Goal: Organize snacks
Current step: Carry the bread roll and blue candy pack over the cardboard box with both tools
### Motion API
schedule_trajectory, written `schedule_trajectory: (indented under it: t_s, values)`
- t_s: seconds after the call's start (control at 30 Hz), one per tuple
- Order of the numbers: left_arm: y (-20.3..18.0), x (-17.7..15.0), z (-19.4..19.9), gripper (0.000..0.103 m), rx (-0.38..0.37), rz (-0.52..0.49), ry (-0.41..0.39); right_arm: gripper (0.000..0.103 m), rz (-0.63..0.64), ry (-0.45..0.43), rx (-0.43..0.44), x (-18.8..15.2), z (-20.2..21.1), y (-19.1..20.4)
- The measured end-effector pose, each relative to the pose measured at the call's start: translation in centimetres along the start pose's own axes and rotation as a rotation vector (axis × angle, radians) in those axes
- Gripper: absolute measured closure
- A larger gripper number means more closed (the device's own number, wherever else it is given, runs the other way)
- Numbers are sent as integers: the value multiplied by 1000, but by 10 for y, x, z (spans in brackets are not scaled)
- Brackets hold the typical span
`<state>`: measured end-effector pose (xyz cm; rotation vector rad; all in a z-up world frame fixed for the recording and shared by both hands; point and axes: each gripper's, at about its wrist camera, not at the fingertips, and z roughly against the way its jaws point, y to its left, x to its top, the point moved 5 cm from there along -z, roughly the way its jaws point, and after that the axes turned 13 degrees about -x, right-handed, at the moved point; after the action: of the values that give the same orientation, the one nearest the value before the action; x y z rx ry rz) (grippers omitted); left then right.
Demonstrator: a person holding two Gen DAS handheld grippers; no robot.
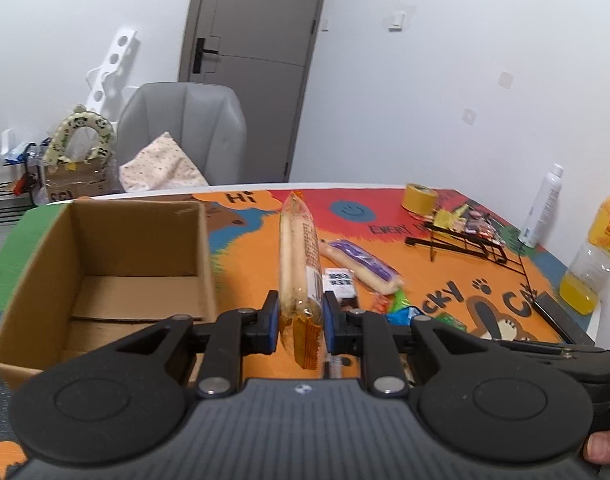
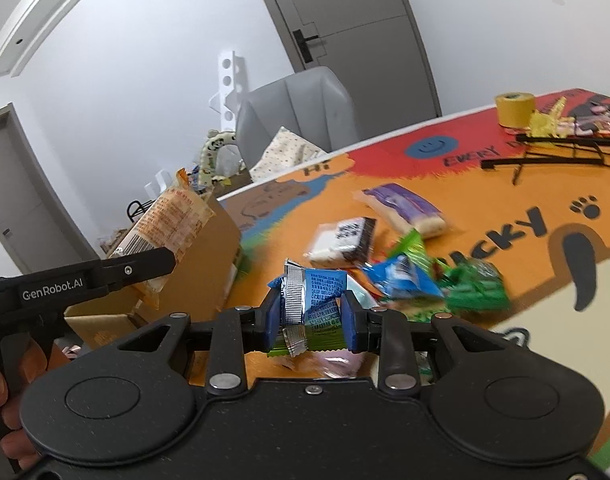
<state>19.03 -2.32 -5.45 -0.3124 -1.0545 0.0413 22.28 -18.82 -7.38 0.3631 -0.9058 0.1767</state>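
The left gripper (image 1: 301, 318) is clenching the end of a long orange bread packet (image 1: 299, 256) — it is sticking up beside the open cardboard box (image 1: 105, 272); the right gripper (image 2: 311, 314) is grasping a blue snack packet (image 2: 321, 292) above the snack pile (image 2: 425, 276) on the colourful table mat (image 2: 505, 200).

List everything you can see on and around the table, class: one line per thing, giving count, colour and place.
cardboard box: one, brown, table's left end
long snack pack: one, orange-clear, held in left gripper
blue snack packet: one, blue-silver, held in right gripper
purple-striped pack: one, purple-cream, mid-table
loose wrappers: several, green and blue, mid-table
tape roll: one, yellow, far edge
wire rack: one, black, right
juice bottle: one, orange, right edge
spray can: one, white, by wall
chair: one, grey, behind table
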Motion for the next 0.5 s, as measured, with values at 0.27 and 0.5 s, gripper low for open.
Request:
schedule_trajectory:
  t_s: [0.27, 0.5]
  values:
    - [23, 7, 18, 83, 42, 19, -33, 74, 22, -15, 32, 10, -4, 24]
    - [46, 7, 29, 83, 80, 49, -48, 75, 38, -22, 58, 17, -6, 46]
